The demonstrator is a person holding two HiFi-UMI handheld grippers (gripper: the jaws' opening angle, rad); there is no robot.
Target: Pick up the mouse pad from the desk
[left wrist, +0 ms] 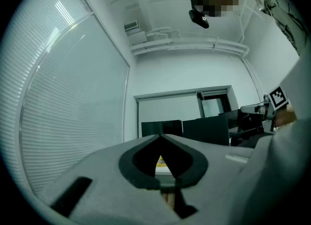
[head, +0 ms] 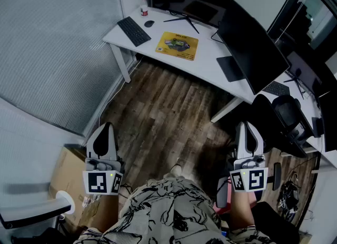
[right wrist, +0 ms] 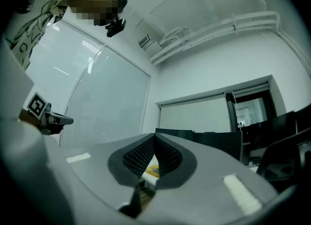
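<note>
Pressing together on nothing, the jaws of the left gripper and the right gripper sit low in the head view, either side of the person's shirt. The yellow mouse pad lies flat on the white desk at upper centre, right of a keyboard, well apart from both. Judging by this, nothing is done yet: approach, grasp and lift all remain.

The person holds both grippers low, one at each side of the torso, tips pointing toward the far side. The left gripper has its jaws pressed together and empty, pointing level. The right gripper is likewise closed and empty, tipped slightly upward.
</note>
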